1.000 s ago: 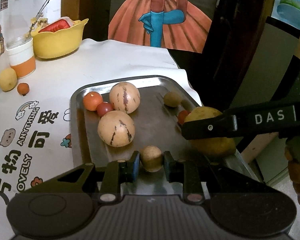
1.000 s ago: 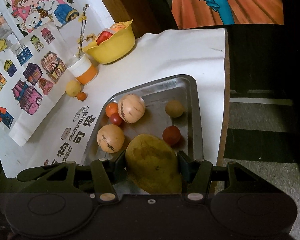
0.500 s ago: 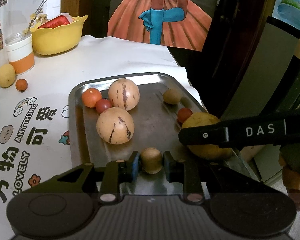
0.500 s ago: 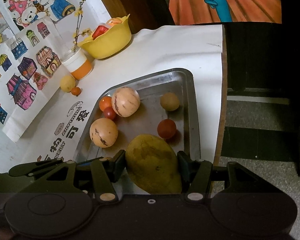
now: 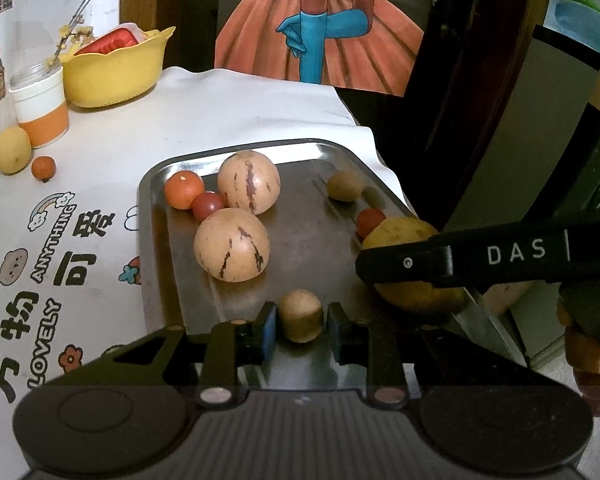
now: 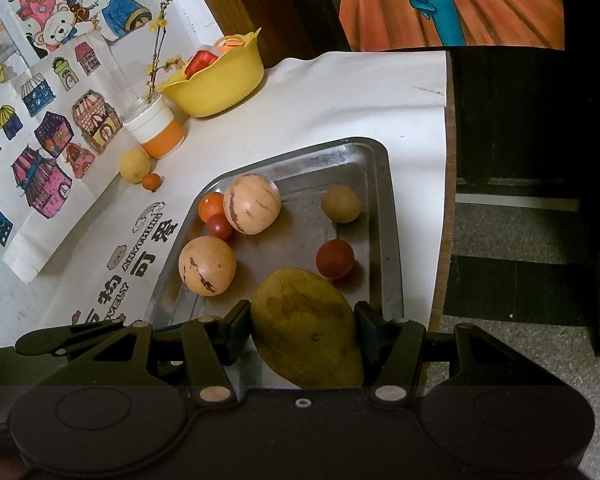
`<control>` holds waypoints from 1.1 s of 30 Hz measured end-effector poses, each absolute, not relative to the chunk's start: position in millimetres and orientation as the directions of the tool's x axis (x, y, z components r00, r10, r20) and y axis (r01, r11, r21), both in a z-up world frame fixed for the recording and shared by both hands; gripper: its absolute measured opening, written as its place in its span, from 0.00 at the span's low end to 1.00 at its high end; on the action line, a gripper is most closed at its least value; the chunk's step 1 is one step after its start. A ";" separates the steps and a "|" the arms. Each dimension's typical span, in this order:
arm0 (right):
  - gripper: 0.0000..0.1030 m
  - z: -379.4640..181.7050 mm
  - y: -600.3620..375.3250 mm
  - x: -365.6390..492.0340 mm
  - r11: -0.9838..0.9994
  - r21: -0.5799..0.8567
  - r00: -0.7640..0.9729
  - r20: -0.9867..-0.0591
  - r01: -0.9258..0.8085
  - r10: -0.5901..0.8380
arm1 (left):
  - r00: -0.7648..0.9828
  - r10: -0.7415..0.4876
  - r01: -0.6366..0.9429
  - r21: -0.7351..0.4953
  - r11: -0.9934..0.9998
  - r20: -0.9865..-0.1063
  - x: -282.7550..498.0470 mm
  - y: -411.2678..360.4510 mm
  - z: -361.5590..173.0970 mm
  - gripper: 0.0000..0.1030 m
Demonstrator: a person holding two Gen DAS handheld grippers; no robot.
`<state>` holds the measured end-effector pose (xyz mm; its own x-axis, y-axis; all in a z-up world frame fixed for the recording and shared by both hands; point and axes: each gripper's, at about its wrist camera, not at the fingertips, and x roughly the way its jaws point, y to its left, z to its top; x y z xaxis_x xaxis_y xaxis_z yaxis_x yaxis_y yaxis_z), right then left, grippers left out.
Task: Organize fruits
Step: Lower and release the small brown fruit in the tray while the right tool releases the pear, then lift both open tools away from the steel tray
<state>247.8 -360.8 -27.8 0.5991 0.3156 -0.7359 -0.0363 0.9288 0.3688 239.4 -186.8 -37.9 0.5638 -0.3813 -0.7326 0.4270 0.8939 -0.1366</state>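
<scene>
**Two fruits in hand over a half-filled tray**

Nearest, in the left gripper [image 5: 300,326]: a small brown fruit [image 5: 301,315], flanked by the fingers at the tray's near edge; contact on both sides too close to call, so grip uncertain. Beside it, in the right gripper [image 6: 303,338]: fingers closed on a large yellow-green mango [image 6: 306,342], low over the near right corner of the metal tray [image 6: 380,200]; whether resting or hanging, impossible to tell. Further in, already on the tray: two striped round melons [image 5: 231,245] [image 5: 248,188], two red tomatoes, an orange one, another small brown fruit [image 5: 345,186]. Beyond, still loose on the table [image 5: 220,112]: a yellow lemon [image 5: 12,149] and a tiny orange fruit [image 5: 43,168], beside an orange-and-white cup. Farthest, a yellow bowl [image 5: 112,72] with red contents. Judged roughly two-thirds done: both held fruits to set down, two strays to collect.
</scene>
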 end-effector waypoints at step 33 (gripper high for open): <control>0.79 1.8 -367.4 182.7 0.922 0.386 0.665 -0.682 -0.028 0.306 | 0.625 -0.357 0.399 -0.109 0.910 -0.694 182.9 -153.8 -7.9 0.83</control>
